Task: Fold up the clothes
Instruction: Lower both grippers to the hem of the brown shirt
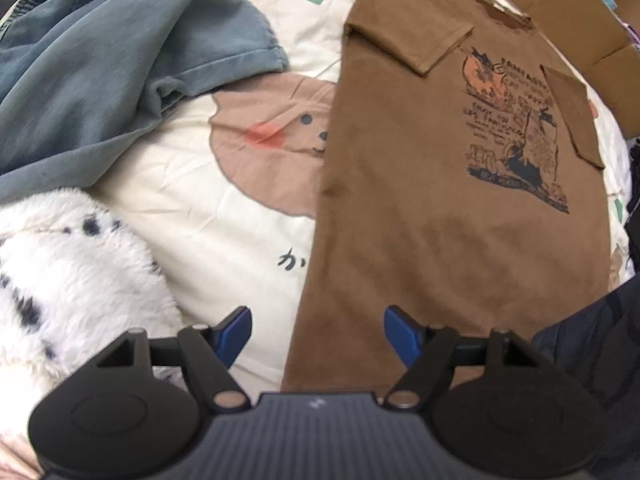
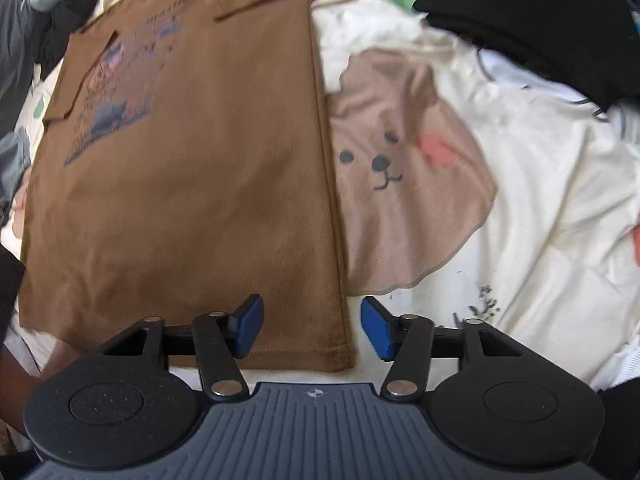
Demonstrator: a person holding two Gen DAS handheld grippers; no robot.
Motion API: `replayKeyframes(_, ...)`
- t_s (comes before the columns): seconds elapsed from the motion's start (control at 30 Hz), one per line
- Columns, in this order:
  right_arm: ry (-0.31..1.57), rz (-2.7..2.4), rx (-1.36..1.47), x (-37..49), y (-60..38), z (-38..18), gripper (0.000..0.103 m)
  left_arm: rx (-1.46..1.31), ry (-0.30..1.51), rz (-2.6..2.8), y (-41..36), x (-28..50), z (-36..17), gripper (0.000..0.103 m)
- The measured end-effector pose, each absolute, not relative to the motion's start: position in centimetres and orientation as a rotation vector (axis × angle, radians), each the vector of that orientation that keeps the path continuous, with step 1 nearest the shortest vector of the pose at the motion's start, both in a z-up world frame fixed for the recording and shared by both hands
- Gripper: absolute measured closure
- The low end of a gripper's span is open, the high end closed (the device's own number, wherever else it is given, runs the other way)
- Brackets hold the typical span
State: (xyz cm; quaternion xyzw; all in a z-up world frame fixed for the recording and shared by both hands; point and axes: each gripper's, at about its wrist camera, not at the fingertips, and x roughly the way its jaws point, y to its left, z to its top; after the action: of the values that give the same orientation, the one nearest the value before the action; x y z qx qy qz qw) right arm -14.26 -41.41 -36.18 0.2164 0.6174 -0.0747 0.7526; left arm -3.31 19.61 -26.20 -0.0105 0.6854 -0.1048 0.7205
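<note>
Left wrist view: brown T-shirt (image 1: 452, 208) lies flat, print side up, on a cream bedspread (image 1: 224, 200) with a bear-face print. Both sleeves are folded inward over the chest. Dark printed graphic sits on the upper right of the shirt. Left gripper (image 1: 318, 330) hangs over the shirt's lower left corner, jaws wide apart and holding nothing; the shirt's left edge runs up between the two blue pads (image 1: 236, 330), which do not press on the cloth. A crumpled grey-blue garment (image 1: 112, 64) lies upper left, apart from the shirt. A white fluffy item with dark spots (image 1: 68, 280) lies lower left.

Right wrist view: same brown T-shirt (image 2: 180, 184) fills the left half, hem nearest the camera. Right gripper (image 2: 312, 328) sits over the shirt's lower right corner, jaws parted about halfway with nothing clamped; the left pad is over the cloth, the right pad over bare bedspread (image 2: 520, 200). Whether the pads touch the fabric I cannot tell. A black garment (image 2: 532, 12) lies at upper right, well apart from the shirt.
</note>
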Motion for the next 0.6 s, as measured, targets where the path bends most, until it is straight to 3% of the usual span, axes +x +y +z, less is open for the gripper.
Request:
replayKeyframes(0.13, 1.356, -0.157, 0.470, -14.7, -41.6, -37.9, 0.047, -0.020, 1.525, -0.219, 19.7, -3.5, -26.2, 0.028)
replayKeyframes(0.37, 1.406, -0.166, 0.483, -15.6, -42.2, -40.7, 0.058, -0.022, 1.545, -0.193, 19.9, -3.5, -26.1, 0.028)
replayKeyframes(0.6, 1.419, -0.035, 0.411, -15.9, -42.0, -40.9, 0.078, -0.054, 1.552, -0.200, 19.4, -3.5, -25.9, 0.028)
